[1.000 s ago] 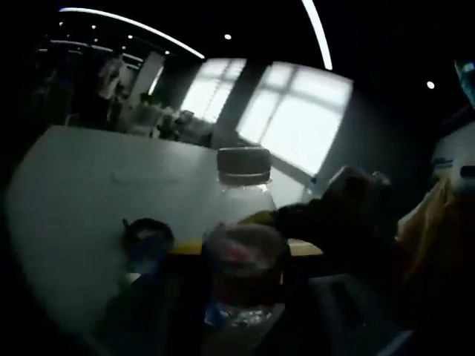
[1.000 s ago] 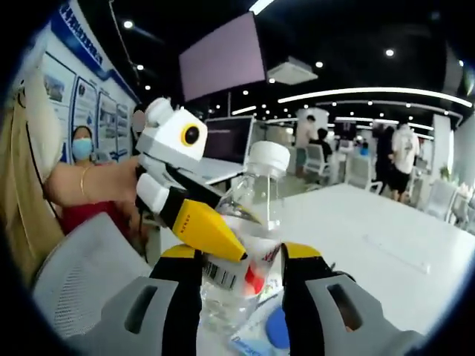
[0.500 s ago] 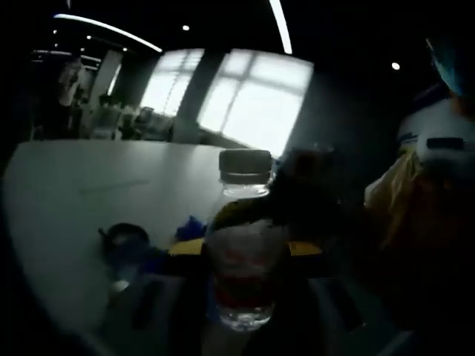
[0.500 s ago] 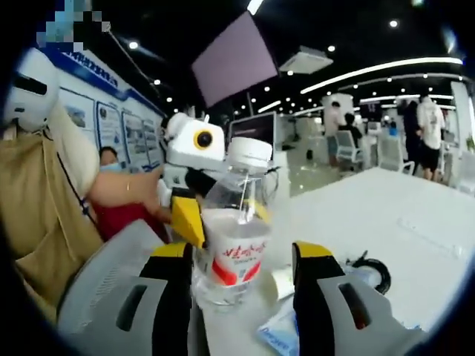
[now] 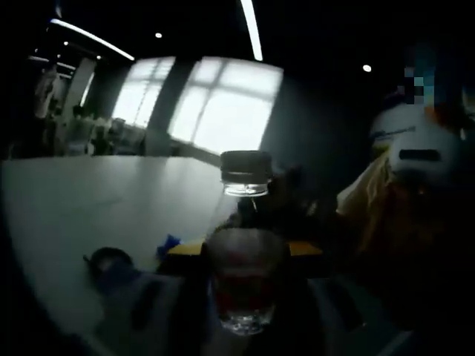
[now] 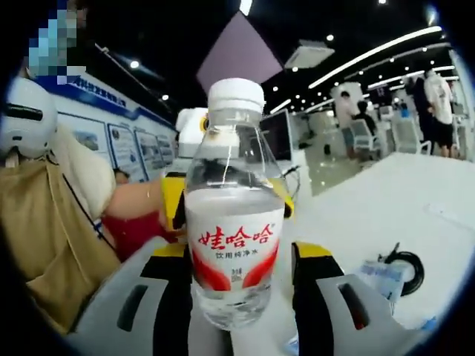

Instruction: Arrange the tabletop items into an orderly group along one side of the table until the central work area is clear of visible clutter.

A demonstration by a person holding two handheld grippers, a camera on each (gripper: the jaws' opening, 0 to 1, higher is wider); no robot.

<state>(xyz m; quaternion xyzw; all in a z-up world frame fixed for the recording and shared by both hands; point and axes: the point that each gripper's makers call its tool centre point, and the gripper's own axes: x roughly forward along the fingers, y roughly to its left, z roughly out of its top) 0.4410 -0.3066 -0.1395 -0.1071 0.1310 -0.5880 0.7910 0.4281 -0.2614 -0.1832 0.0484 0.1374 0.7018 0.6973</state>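
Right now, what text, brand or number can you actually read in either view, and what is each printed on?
"娃哈哈": large red characters on the white label of the water bottle.
"饮用纯净水": small dark line under it on the same label.
Barcode below that: too small to read.
Blue wall banner with white characters: too blurred to read.
Blue packet on the white table: print too small to read.
Left gripper view: bottle label too dark and blurred to read.

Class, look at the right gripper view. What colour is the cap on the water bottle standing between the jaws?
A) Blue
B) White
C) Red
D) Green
B: the water bottle between the right gripper jaws has a white cap above its clear neck; the red appears on the label lower down.
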